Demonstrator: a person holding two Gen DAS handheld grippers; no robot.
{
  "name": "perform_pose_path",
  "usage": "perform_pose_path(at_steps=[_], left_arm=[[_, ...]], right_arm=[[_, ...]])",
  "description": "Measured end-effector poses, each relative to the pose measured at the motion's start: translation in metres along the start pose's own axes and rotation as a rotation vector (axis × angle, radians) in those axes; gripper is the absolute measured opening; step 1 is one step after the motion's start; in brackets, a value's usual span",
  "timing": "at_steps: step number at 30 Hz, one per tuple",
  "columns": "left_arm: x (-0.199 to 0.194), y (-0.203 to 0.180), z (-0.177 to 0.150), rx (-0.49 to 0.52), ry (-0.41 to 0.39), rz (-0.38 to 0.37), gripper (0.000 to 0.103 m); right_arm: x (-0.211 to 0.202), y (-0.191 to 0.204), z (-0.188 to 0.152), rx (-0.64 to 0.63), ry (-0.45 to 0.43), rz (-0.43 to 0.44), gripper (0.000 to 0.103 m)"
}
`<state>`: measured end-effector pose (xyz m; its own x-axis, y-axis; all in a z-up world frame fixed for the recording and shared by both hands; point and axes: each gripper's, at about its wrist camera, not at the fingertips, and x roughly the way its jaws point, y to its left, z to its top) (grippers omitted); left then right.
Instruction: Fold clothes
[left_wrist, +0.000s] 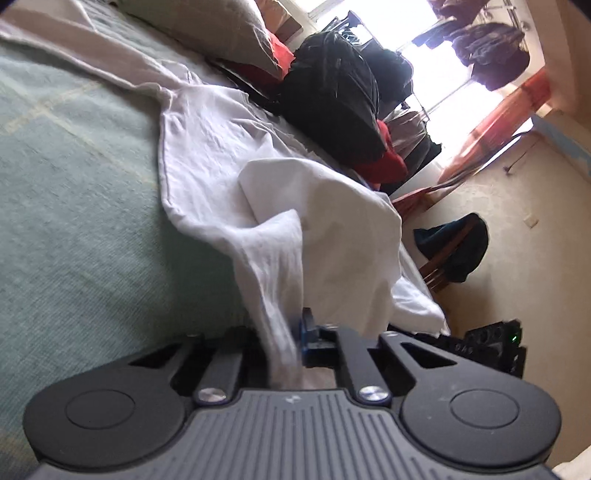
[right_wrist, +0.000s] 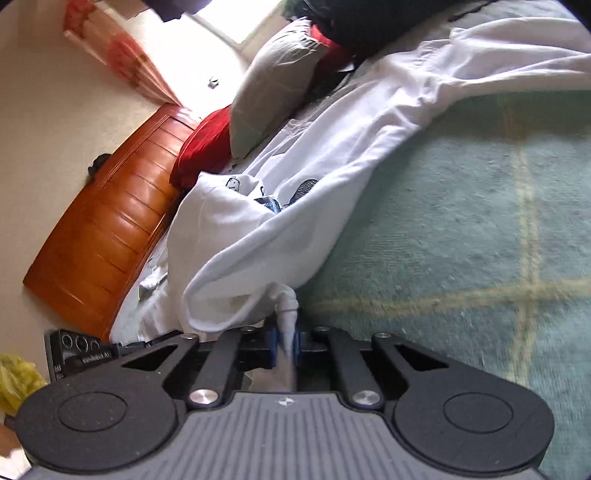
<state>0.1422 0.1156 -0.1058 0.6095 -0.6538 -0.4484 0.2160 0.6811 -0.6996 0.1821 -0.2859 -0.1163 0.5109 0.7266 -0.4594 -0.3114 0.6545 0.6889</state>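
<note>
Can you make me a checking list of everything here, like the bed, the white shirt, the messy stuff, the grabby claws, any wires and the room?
Surface: green checked blanket on a bed, bare in front.
Job's things: white shirt lying rumpled, unfolded; small dark prints on it in the right wrist view.
Clutter: black bag, grey pillow, red cushion at the bed's far side.
Grippers: left gripper shut on a pinch of the shirt; right gripper shut on another pinch.
Cables: nothing seen.
Surroundings: wooden headboard, bright window with hanging clothes, red patterned curtain.
</note>
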Motion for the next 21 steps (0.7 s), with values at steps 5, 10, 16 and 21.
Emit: perform_pose_path(at_steps=[5,10,16,21], left_arm=[[-0.031,-0.019,0.008,0.069,-0.042,0.001,0.003],[-0.067,-0.029,0.024,0.100,-0.121,-0.002,0.002],[-0.101,-0.029,0.041,0.109,-0.172,0.026,0.002],[-0.118,-0.015,0.046,0.097,-0.159,0.077,0.002]], right_arm=[[-0.019,0.019,0.001,-0.054,-0.008,-0.005,0.006],[-0.046,0.042,0.003,-0.092,-0.066,0.065,0.005],[-0.082,0.051,0.003,-0.067,-0.134,0.118,0.005],[-0.110,0.035,-0.003,0.003,-0.178,0.137,0.005]])
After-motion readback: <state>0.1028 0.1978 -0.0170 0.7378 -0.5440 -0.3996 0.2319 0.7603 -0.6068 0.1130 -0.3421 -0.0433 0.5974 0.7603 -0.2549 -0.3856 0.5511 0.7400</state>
